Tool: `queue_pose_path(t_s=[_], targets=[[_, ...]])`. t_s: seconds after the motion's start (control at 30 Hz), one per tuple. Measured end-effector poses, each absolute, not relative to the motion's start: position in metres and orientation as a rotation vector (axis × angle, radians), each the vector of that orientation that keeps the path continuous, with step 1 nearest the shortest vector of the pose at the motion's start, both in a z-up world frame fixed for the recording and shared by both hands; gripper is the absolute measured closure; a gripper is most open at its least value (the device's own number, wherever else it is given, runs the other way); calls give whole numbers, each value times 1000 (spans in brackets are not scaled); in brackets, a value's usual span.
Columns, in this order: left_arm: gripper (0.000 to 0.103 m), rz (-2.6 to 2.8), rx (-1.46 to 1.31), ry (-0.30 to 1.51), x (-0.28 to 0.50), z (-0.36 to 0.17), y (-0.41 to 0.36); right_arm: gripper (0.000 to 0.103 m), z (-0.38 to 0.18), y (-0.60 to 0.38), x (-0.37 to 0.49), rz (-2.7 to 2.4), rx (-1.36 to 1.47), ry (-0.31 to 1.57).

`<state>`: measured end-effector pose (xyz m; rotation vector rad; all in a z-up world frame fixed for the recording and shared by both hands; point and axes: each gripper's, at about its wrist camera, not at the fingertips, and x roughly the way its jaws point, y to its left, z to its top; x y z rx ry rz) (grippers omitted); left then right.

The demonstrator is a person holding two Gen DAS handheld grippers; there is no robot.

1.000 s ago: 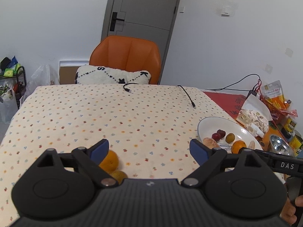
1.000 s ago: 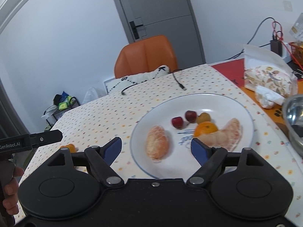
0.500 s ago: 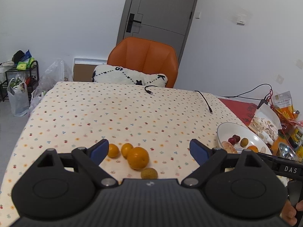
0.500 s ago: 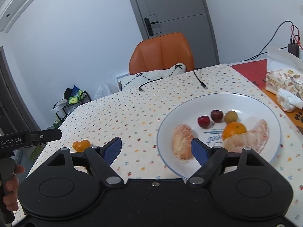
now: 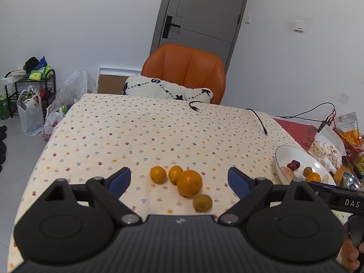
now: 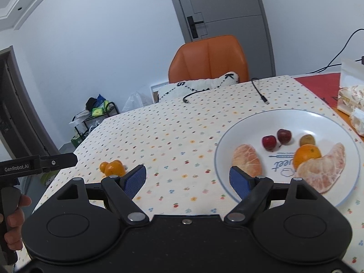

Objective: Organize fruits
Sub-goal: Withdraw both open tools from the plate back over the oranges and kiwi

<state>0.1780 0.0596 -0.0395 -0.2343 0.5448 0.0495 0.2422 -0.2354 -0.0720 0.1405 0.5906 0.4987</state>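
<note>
In the left wrist view a large orange (image 5: 189, 182), two small oranges (image 5: 157, 174) (image 5: 175, 173) and a brown kiwi (image 5: 202, 202) lie on the flowered tablecloth, just ahead of my open, empty left gripper (image 5: 179, 178). The white plate (image 6: 327, 119) at the right holds two peeled pomelo pieces (image 6: 246, 159) (image 6: 323, 170), two red fruits (image 6: 269, 142), a small orange (image 6: 307, 154) and a brown fruit (image 6: 307, 140). My right gripper (image 6: 188, 178) is open and empty, its right finger over the plate's near-left rim. The plate also shows in the left wrist view (image 5: 286, 153).
An orange chair (image 5: 184, 75) with a white cushion (image 5: 168, 91) stands behind the table. Two black cables (image 5: 259, 121) lie on the far cloth. Snack bags (image 5: 327, 147) and a metal bowl (image 5: 351, 180) crowd the right edge. A rack and bags (image 5: 29, 97) stand on the floor at left.
Both grippers have pulled back and risen. The loose oranges and kiwi have come fully into the left wrist view. The plate has shifted right in the right wrist view.
</note>
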Motion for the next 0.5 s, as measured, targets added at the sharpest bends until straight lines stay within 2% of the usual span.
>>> queue_pose_path(t_s=[0.5], targets=[[12, 74, -266, 580, 178, -57, 85, 23, -83, -201, 245, 547, 112, 639]])
